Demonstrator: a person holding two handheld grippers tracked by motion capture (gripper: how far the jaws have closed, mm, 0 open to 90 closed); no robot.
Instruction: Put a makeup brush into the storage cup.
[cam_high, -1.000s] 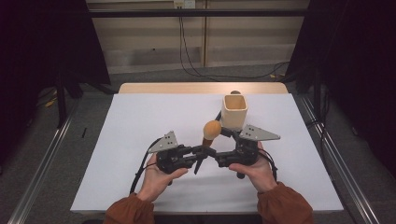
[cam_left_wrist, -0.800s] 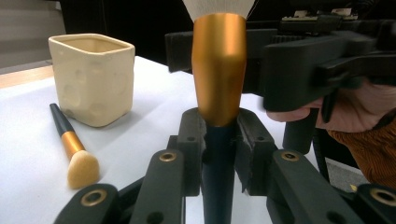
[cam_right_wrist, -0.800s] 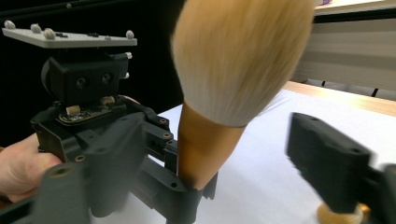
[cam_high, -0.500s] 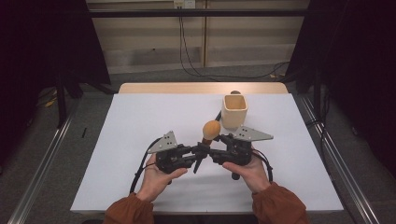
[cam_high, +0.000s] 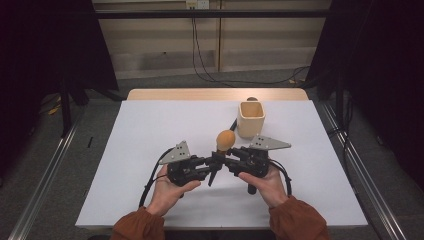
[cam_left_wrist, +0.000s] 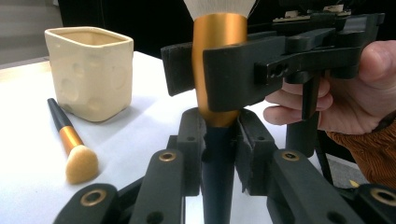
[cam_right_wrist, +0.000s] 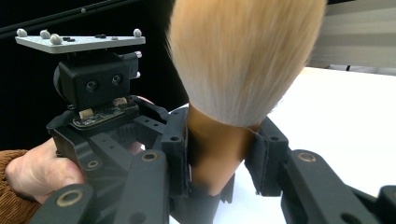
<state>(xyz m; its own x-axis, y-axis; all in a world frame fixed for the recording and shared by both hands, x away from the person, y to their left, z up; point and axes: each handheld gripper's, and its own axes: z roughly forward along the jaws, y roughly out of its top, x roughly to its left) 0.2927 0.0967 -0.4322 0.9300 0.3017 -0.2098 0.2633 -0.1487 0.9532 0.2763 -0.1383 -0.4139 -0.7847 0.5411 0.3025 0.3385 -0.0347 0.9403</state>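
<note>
A large makeup brush (cam_high: 225, 138) with a tan fluffy head, gold ferrule (cam_left_wrist: 219, 37) and dark handle stands upright above the table's front middle. My left gripper (cam_high: 212, 167) is shut on the dark handle, seen close up between its jaws (cam_left_wrist: 217, 135). My right gripper (cam_high: 225, 157) faces it from the right. Its jaws have just been closing, and they now clamp the gold ferrule (cam_right_wrist: 219, 144) just under the bristles (cam_right_wrist: 243, 60). The left gripper view shows those jaws (cam_left_wrist: 219, 70) across the ferrule.
A cream square cup (cam_high: 251, 119) with dimpled sides (cam_left_wrist: 88, 70) stands behind the grippers, toward the back right. A small brush (cam_left_wrist: 70, 140) with a black handle and gold band lies on the white table (cam_high: 150, 130) beside the cup.
The right gripper has edged left to the brush and its jaws have closed in around the gold ferrule. The left gripper and the brush have stayed where they were.
</note>
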